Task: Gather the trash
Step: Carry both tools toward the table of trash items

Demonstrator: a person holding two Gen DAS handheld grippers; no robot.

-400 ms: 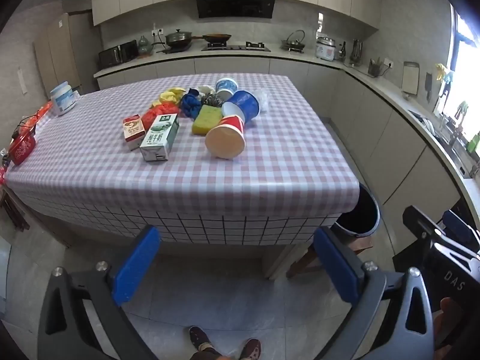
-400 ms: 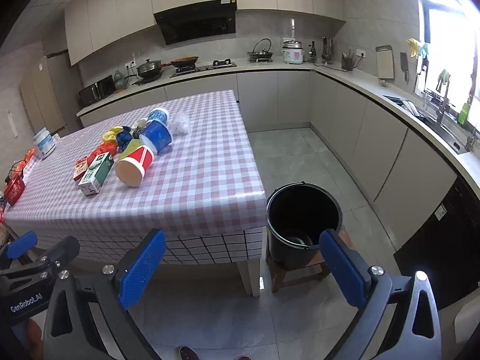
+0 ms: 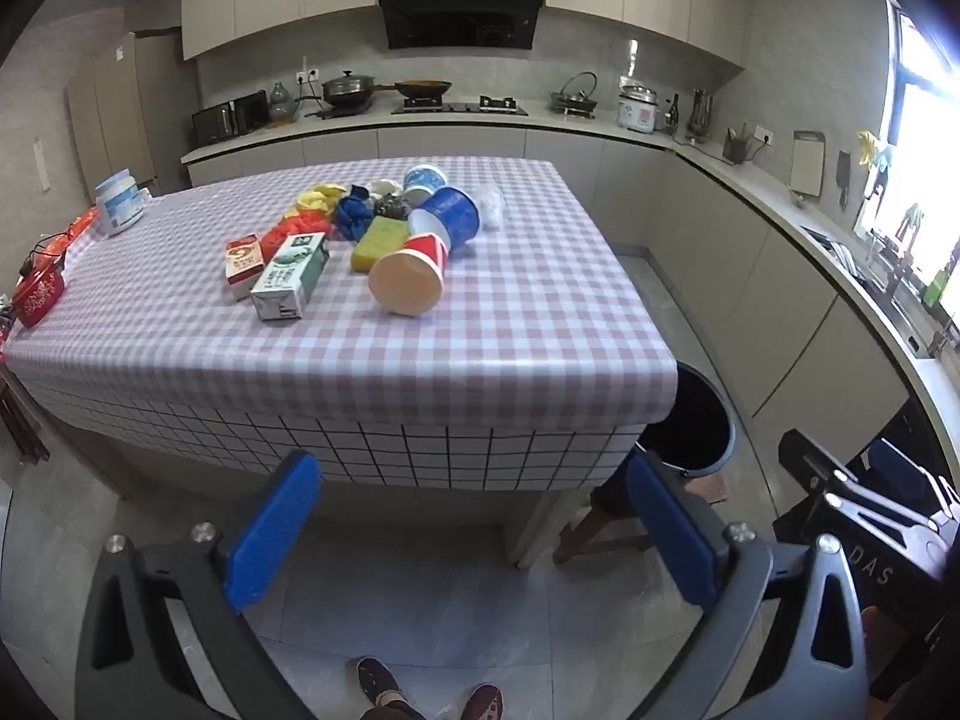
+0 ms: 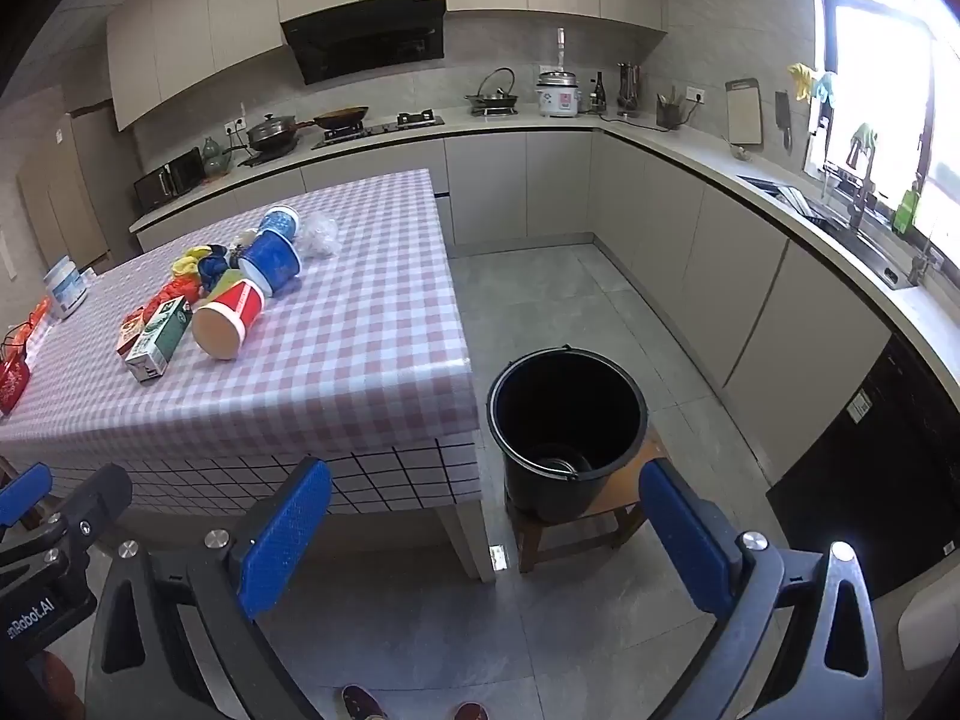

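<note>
Trash lies in a heap on the checked table (image 3: 510,324): a red paper cup (image 3: 411,279) on its side, a blue cup (image 3: 450,217), a green-and-white carton (image 3: 291,276), a small red carton (image 3: 243,258), a yellow sponge (image 3: 379,235) and crumpled wrappers. A black bucket (image 4: 567,429) stands on a low wooden stool beside the table's right corner. My left gripper (image 3: 474,531) hangs open below the table's front edge, nothing between its blue pads. My right gripper (image 4: 480,537) is open too, held in front of the bucket and the table corner.
A white tub (image 3: 119,203) and a red bowl (image 3: 37,294) sit at the table's left edge. Kitchen counters (image 4: 720,156) with a stove, pots and a rice cooker run along the back and right walls. The person's shoes (image 3: 378,681) show on the grey tiled floor.
Both views have shifted only slightly; the table sits a touch higher in the left wrist view. Nothing on the table has moved and both grippers stay open.
</note>
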